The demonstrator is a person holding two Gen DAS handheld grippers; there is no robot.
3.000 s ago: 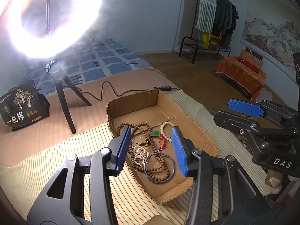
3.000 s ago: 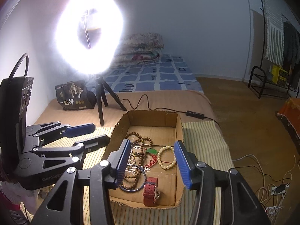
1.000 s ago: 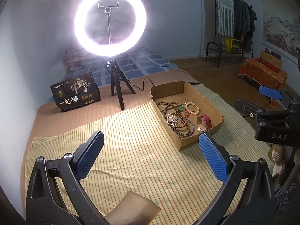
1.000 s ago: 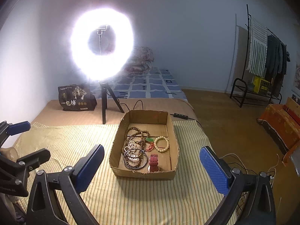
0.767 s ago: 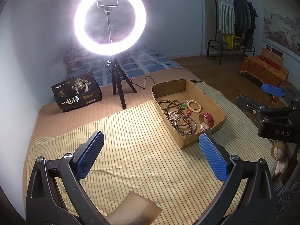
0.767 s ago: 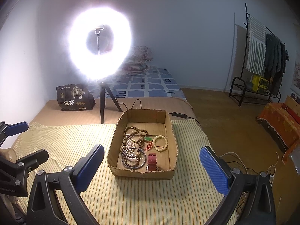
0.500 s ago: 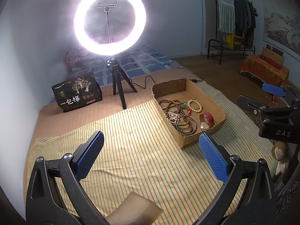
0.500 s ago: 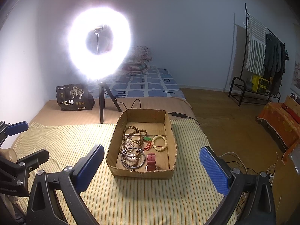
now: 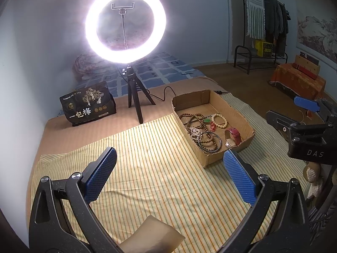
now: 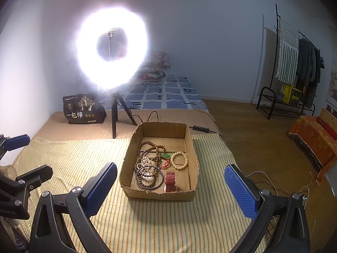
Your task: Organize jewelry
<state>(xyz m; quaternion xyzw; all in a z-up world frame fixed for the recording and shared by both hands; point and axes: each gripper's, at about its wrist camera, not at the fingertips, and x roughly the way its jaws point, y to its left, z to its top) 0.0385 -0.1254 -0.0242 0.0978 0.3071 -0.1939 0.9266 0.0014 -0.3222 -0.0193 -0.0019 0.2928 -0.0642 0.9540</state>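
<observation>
Blue-padded left gripper (image 9: 169, 175) sits nearest in its own view, jaws spread wide, holding nothing, above the striped yellow cloth (image 9: 147, 168). Right gripper (image 10: 170, 186) likewise released, pads far apart, empty, above the same cloth; it shows at 3 o'clock in the left view, while the left one shows at 9 o'clock in the right view. Pale tan object (image 9: 151, 236) at 6 o'clock in the left view, low between the finger frames, cannot tell what it is. Cardboard box (image 10: 128, 168) lies on the cloth just beyond the right gripper, toward 12 o'clock; in the left view it is at 1 o'clock. Inside the box, near end: metal bangle (image 10: 149, 178) lying over brown bead strands, red-strap watch (image 10: 170, 181) beside it at its 3 o'clock. Mid box: cream bead bracelet (image 10: 179, 160), green pendant (image 10: 166, 155) on red cord, long brown bead necklace (image 10: 150, 147) toward the far left. Far end of box bare cardboard. Past the box, lit ring light (image 9: 125, 22) on a black tripod (image 9: 134, 97), cable running off it. Black printed bag (image 9: 87, 106) at 10 o'clock against the wall. Blue checked bedding (image 10: 166, 97) behind. Clothes rack (image 10: 292, 63) at 2 o'clock, far, on wood floor.
</observation>
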